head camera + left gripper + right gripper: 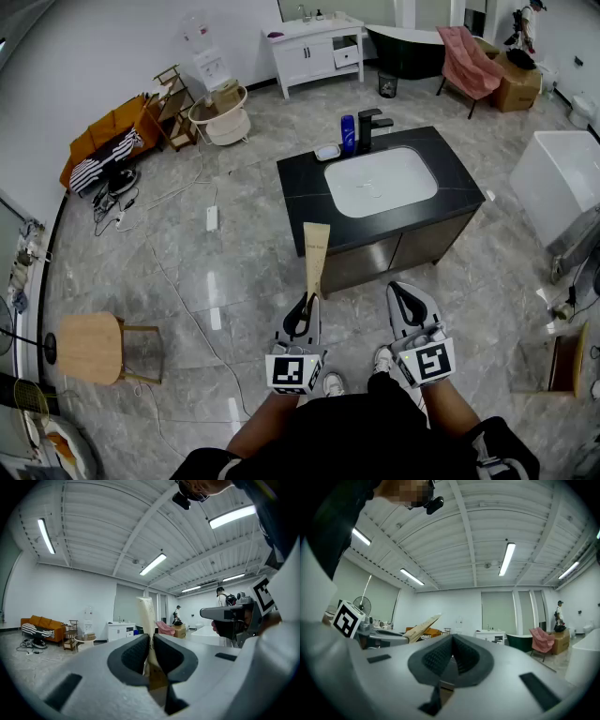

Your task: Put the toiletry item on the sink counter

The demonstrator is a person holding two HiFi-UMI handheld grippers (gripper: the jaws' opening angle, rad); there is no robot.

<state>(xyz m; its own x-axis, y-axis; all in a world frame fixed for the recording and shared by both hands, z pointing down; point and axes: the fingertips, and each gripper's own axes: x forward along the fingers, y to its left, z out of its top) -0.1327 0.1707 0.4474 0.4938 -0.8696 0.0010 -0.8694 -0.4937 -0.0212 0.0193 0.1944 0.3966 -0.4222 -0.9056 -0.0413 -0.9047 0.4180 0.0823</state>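
Note:
My left gripper [306, 302] is shut on a cream toiletry tube [316, 253], which sticks up and forward from its jaws. In the left gripper view the tube [146, 616] stands upright, pinched between the dark pads of the left gripper [151, 645]. The right gripper [405, 292] is beside it at the same height, shut with nothing in it; its pads meet in the right gripper view [452, 651]. Ahead stands the black sink counter [300, 183] with a white basin [380, 181], a blue bottle [348, 133], a black faucet [369, 126] and a small dish [327, 152].
A wooden stool [91, 347] stands at my left and a white tub [553, 183] at the right. Cables and a power strip [212, 217] lie on the tiled floor. Farther back are a white cabinet [314, 49], a dark bathtub [408, 49] and an orange sofa [103, 136].

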